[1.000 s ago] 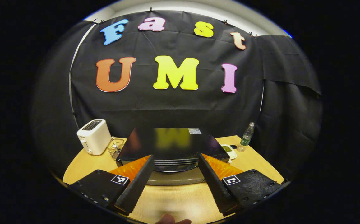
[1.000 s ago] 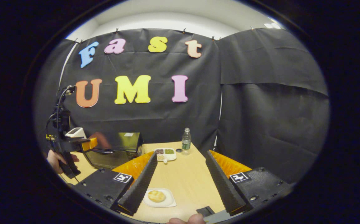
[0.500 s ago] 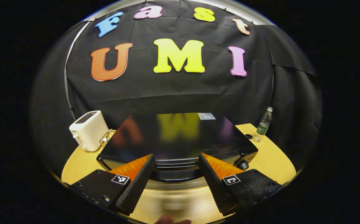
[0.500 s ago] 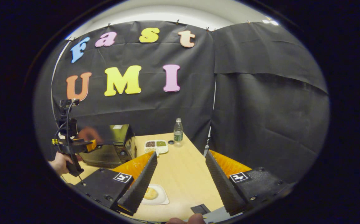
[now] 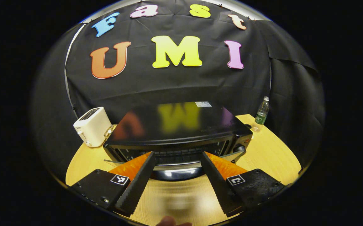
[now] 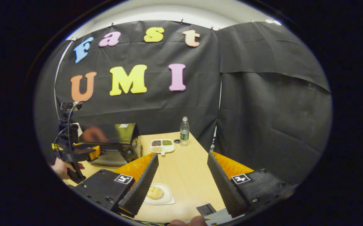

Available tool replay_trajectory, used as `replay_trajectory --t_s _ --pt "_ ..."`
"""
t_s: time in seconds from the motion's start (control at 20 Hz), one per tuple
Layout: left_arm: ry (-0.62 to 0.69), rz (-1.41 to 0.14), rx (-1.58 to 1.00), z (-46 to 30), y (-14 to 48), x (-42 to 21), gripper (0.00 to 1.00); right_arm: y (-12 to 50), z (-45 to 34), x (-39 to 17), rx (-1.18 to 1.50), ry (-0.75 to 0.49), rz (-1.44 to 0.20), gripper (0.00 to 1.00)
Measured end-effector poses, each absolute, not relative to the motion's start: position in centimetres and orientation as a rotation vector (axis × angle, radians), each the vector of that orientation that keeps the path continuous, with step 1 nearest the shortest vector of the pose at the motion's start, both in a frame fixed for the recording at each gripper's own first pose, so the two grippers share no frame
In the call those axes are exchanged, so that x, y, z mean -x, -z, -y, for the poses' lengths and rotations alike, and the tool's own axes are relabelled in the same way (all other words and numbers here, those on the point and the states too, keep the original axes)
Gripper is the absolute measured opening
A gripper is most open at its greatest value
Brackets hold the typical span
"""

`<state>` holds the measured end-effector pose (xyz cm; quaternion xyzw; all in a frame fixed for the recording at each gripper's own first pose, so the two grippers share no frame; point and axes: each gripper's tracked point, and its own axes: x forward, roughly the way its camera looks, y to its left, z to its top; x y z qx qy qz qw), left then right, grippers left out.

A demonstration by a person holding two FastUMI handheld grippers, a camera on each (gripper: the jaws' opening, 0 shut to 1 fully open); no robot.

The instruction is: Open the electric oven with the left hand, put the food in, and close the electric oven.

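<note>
Straddling the glossy black electric oven door's stiff handle bar at twelve o'clock, my left gripper jaws stand apart; the right gripper gapes beside the soft bun.

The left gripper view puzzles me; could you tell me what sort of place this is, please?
Probably a staged recording booth set up as a kitchen counter: an electric oven, a white toaster and a water bottle sit on a wooden table before black cloth.
</note>
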<state>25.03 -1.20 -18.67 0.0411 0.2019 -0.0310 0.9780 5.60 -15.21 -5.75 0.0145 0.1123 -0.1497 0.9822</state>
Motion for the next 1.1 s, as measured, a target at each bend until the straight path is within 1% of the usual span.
replay_trajectory --t_s 0.05,0.2,0.3,0.35,0.45,0.5,0.55,0.7,0.95,1.1 --pt "0.069 -0.419 -0.075 1.2 19.3 -23.8 0.99 5.5 15.1 -5.3 -0.035 0.301 -0.219 0.98" --pt "0.082 -0.496 -0.024 0.9 22.1 -20.3 0.99 5.6 14.7 -4.6 -0.037 0.297 -0.212 0.99" --pt "0.060 -0.566 0.012 0.3 24.9 -18.6 0.99 5.5 14.4 -4.0 -0.037 0.294 -0.208 0.99" --pt "0.056 -0.595 0.028 0.1 26.1 -18.1 0.99 5.4 14.2 -3.7 -0.034 0.293 -0.206 0.98" --pt "0.053 -0.644 0.039 -0.1 28.6 -17.5 0.96 5.5 14.2 -3.0 -0.016 0.294 -0.208 0.98" --pt "0.057 -0.658 0.037 -0.2 29.5 -17.4 1.00 5.6 14.3 -2.6 -0.009 0.295 -0.213 0.99" --pt "0.061 -0.680 0.037 -0.2 30.4 -17.0 0.95 5.9 14.3 -2.3 -0.004 0.296 -0.219 0.99" --pt "0.072 -0.730 0.008 -0.6 33.0 -16.3 0.95 6.3 14.4 -1.6 0.009 0.297 -0.238 0.99" --pt "0.070 -0.711 -0.014 -1.2 33.0 -16.5 0.95 6.9 14.6 -1.1 0.008 0.287 -0.250 0.98" --pt "0.096 -0.668 0.005 -0.6 31.2 -16.0 0.95 7.7 14.4 -1.2 0.007 0.272 -0.264 0.99"
